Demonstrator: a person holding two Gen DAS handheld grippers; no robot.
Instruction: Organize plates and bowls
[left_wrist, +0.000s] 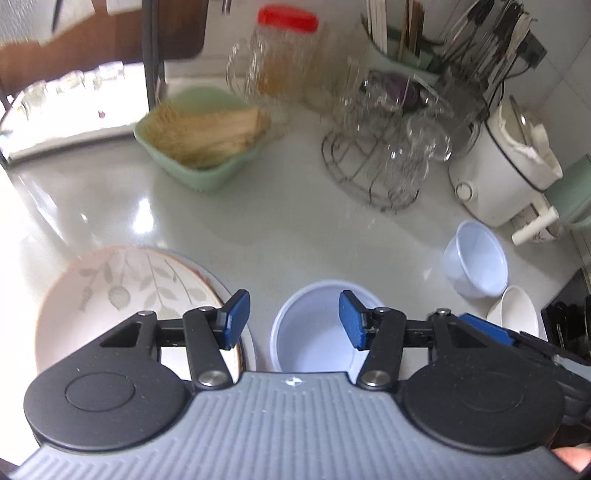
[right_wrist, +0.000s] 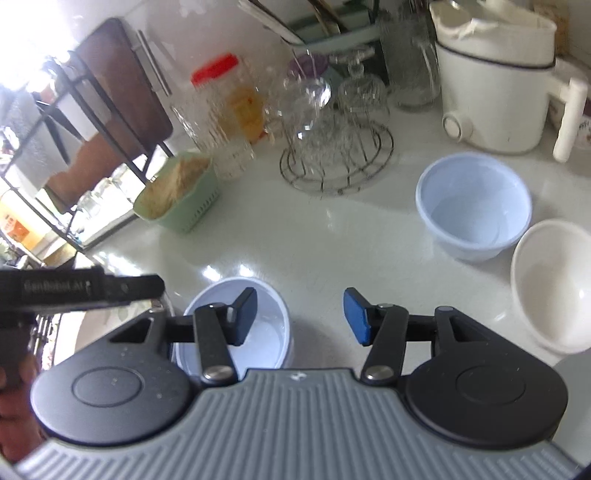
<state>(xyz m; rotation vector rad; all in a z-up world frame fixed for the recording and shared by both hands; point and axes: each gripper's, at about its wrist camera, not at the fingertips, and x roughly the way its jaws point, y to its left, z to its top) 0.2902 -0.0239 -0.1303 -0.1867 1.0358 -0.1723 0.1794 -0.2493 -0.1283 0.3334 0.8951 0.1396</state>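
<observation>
My left gripper (left_wrist: 293, 319) is open and empty above a pale blue bowl (left_wrist: 310, 332) on the counter. A leaf-patterned plate (left_wrist: 122, 295) lies just left of that bowl. A second pale blue bowl (left_wrist: 476, 258) and a white bowl (left_wrist: 515, 308) sit to the right. My right gripper (right_wrist: 300, 317) is open and empty; its left finger hangs over the near blue bowl (right_wrist: 266, 332). The second blue bowl (right_wrist: 472, 214) and the white bowl (right_wrist: 554, 284) lie ahead to its right. The left gripper's body (right_wrist: 81, 290) shows at the left edge.
At the back stand a green basket of sticks (left_wrist: 201, 144), a red-lidded jar (left_wrist: 284, 59), a wire rack of upturned glasses (left_wrist: 384, 147), a white electric pot (left_wrist: 506, 162) and a utensil holder (left_wrist: 480, 40). A black shelf frame (right_wrist: 55, 129) stands far left.
</observation>
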